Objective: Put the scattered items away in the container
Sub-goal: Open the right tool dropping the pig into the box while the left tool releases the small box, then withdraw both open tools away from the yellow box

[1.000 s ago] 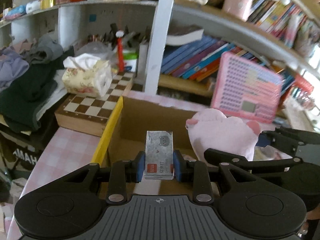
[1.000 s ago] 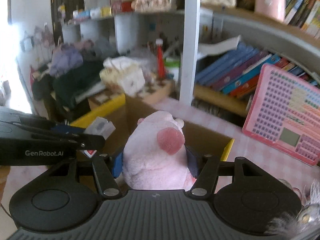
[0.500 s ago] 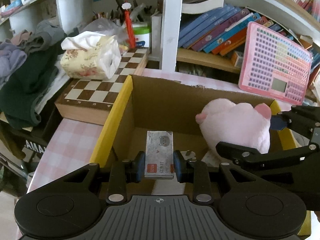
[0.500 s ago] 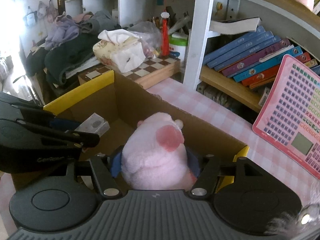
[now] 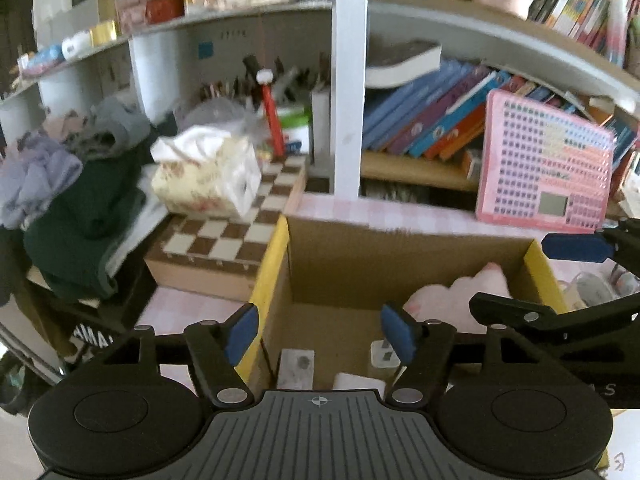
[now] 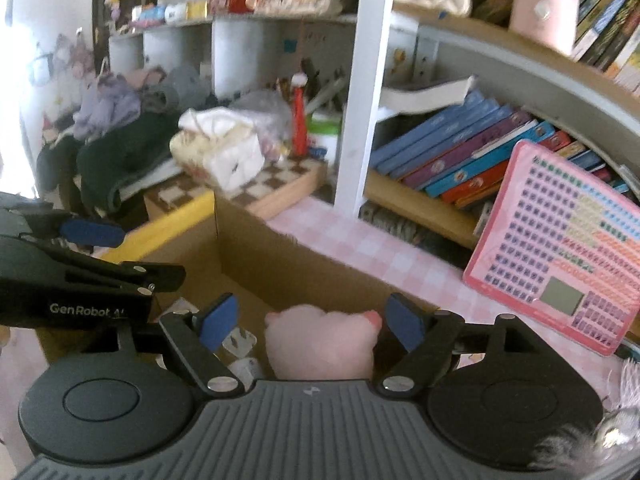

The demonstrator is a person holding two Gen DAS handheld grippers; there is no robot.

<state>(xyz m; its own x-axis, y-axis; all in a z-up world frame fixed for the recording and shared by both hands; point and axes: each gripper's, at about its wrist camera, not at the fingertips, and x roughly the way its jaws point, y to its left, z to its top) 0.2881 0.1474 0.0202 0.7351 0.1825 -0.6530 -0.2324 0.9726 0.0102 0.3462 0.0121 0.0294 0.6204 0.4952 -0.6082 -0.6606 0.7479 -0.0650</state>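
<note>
Progress: well advanced, by judgement — items lie inside cardboard box [image 5: 400, 256], none in either tool.

Left gripper [image 5: 320, 334]: jaws spread wide, holding nothing, poised over box at lower centre of left view.

Right gripper [image 6: 312, 322]: jaws spread wide, empty, above pink plush toy [image 6: 320, 344].

Box contents: plush toy at right side of floor; grey card pack [image 5: 296, 368] and small white pieces [image 5: 382, 354] at near edge, partly hidden.

Remaining: fuzzy grey object [image 6: 612, 436] at lower right of right view sits outside box — possibly still to collect; cannot identify it.

Matt cardboard box [image 5: 360, 264], fluffy cloth plush toy [image 6: 320, 340]
</note>
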